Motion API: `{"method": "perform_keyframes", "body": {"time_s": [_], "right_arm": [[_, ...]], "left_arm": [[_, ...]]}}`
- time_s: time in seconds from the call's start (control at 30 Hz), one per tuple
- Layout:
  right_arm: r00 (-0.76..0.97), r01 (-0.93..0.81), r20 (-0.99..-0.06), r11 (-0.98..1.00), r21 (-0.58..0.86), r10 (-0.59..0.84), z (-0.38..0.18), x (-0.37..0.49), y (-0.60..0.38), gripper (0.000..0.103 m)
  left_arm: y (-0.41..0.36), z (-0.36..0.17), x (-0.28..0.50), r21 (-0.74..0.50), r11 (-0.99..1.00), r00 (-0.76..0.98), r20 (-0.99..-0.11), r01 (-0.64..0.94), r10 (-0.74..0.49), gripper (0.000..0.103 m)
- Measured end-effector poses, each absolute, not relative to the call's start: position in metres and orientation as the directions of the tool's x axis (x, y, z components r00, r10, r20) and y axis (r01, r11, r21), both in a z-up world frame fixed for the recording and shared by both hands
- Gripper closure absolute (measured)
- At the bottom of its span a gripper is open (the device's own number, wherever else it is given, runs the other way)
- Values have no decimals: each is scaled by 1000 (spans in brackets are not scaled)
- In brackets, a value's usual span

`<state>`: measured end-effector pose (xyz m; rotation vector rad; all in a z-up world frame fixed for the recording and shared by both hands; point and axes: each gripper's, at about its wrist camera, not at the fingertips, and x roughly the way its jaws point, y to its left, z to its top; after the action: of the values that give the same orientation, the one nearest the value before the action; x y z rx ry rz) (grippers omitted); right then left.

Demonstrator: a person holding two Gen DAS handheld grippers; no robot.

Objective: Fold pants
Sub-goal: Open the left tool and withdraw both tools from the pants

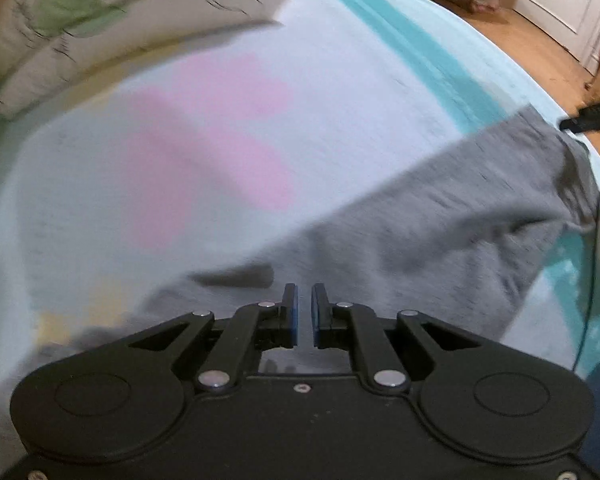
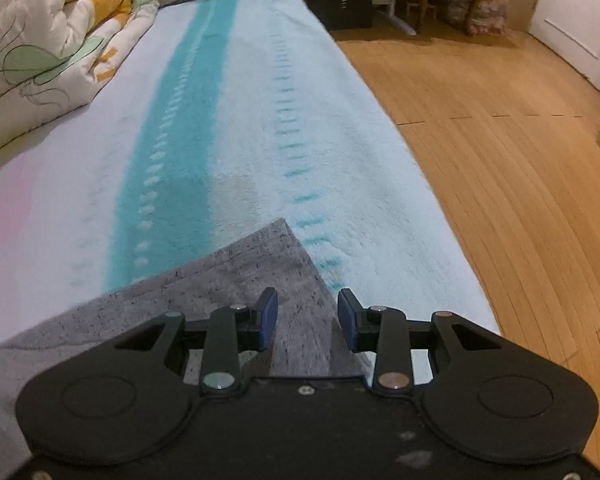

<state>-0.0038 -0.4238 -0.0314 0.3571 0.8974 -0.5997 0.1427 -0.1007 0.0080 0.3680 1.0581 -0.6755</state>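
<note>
The grey pants point(image 1: 440, 216) lie on a pale blue blanket point(image 1: 340, 80) with teal stripes. In the left wrist view they stretch from my left gripper point(image 1: 304, 294) up to the right edge of the bed. The left jaws are nearly closed with a narrow gap, above the grey cloth, with nothing between the pads. In the right wrist view a corner of the pants point(image 2: 260, 264) lies flat below my right gripper point(image 2: 307, 300), which is open and empty. The right gripper's tip also shows in the left wrist view point(image 1: 592, 114), at the far end of the pants.
A folded flowered quilt point(image 2: 48, 48) lies along the bed's left side. The bed's right edge point(image 2: 420, 184) drops to a wooden floor point(image 2: 500, 140). Furniture and a white door point(image 2: 572, 8) stand at the far end of the room.
</note>
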Motion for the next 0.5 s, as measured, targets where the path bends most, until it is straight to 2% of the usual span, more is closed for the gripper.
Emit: {"method": "perform_keyframes", "body": {"time_s": [0.27, 0.37, 0.43, 0.5], "right_arm": [[505, 553, -837, 823, 127, -211, -35, -1, -433, 67], [472, 538, -855, 839, 83, -217, -45, 4, -430, 67], [480, 522, -852, 848, 86, -209, -50, 6, -429, 73], [504, 505, -841, 857, 101, -198, -49, 5, -426, 97]], "left_arm": [[-106, -54, 130, -139, 782, 200, -926, 607, -320, 89], [-96, -56, 130, -187, 806, 207, -911, 562, -356, 89], [-92, -57, 130, -208, 819, 204, -909, 535, -364, 89], [-89, -56, 130, -216, 826, 204, -908, 520, -366, 89]]}}
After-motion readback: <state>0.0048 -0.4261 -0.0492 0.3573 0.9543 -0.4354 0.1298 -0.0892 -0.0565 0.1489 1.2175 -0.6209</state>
